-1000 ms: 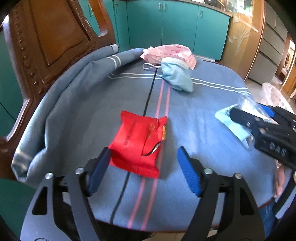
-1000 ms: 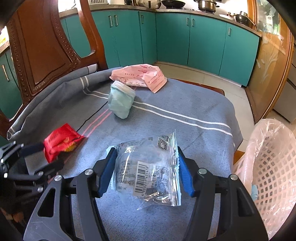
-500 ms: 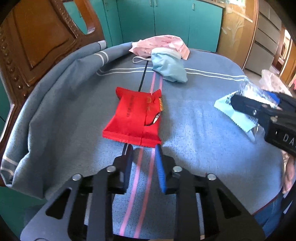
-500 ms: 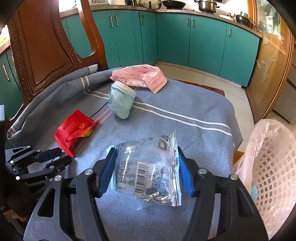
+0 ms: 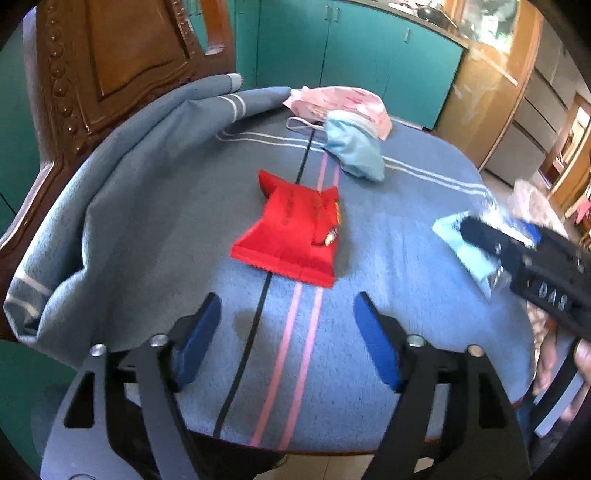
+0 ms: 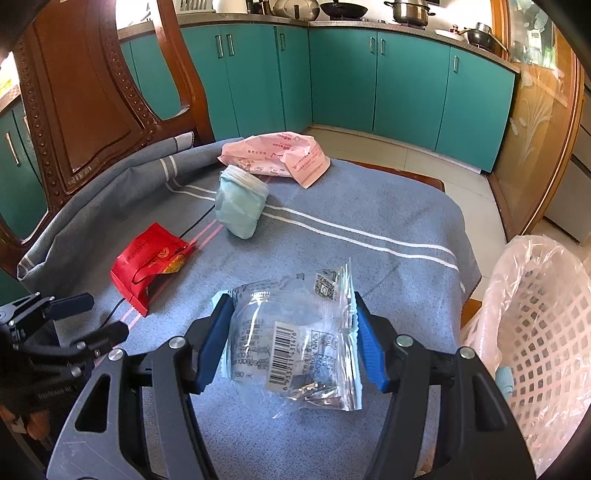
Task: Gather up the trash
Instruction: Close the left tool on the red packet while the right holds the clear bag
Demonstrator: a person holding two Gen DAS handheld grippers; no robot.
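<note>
So our left gripper (image 5: 286,334) just reopened, empty — we slide forward around the red wrapper (image 5: 291,236); right gripper (image 6: 291,334) clamps the clear bag (image 6: 295,332).

A home kitchen: teal cabinets (image 6: 406,85) along the walls, pots and pans (image 6: 410,11) on the counter, carved wooden chair (image 6: 92,96) beside a cloth-covered table (image 6: 369,221), tiled floor (image 6: 469,184).

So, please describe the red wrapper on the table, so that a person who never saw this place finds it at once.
On the table covered by a blue-grey striped cloth, look near the carved wooden chair. The red wrapper lies flat and torn open beside the pink stripes. It is the only red piece; the mask is pale blue, the bag pink.
</note>
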